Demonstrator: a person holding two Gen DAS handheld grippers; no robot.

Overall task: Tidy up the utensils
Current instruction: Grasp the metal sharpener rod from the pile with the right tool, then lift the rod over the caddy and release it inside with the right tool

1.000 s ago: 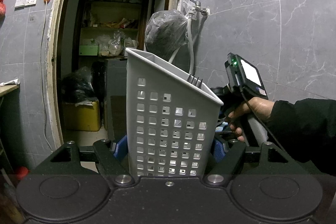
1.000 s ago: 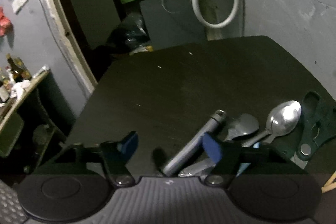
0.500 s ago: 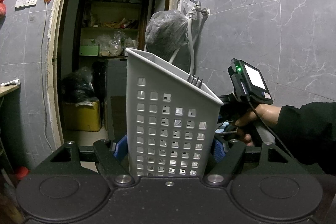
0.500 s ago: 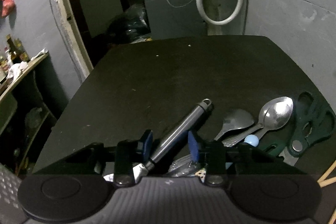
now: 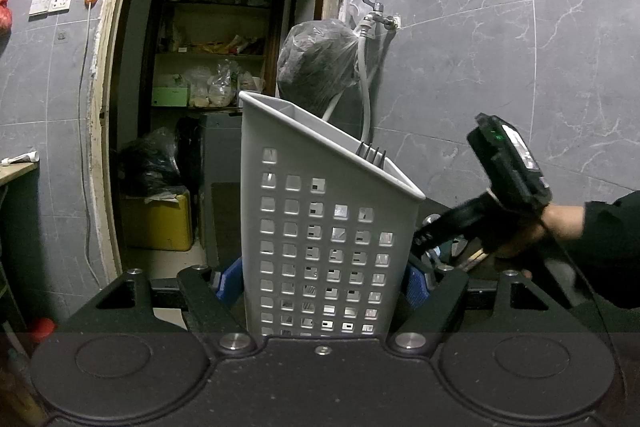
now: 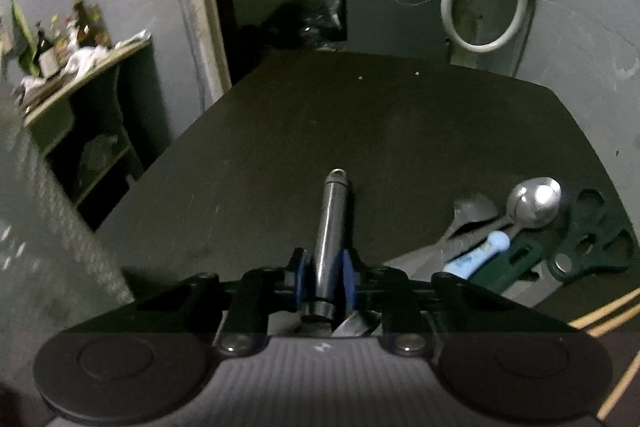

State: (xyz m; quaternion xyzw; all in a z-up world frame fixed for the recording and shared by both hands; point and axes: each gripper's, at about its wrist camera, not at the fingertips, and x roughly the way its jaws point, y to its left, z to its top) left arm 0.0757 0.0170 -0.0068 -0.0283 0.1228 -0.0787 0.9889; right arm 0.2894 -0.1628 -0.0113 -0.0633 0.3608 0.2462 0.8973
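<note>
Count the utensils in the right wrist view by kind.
Spoons: 2, shiny spoon and dull grey spoon
Steel-handled utensil: 1, in the right tool, whose jaws have just been closing on it
Blue-handled utensil: 1
Dark green plastic pieces: 2, perhaps one item
Wooden sticks: 3
Total: 9

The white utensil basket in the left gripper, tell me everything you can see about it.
The white utensil basket looks like plastic, its walls pierced by rows of square holes and its rim slanted, high on the left of the view. It stands upright, clamped between the left gripper's blue pads. Fork tines poke above its rim.
</note>
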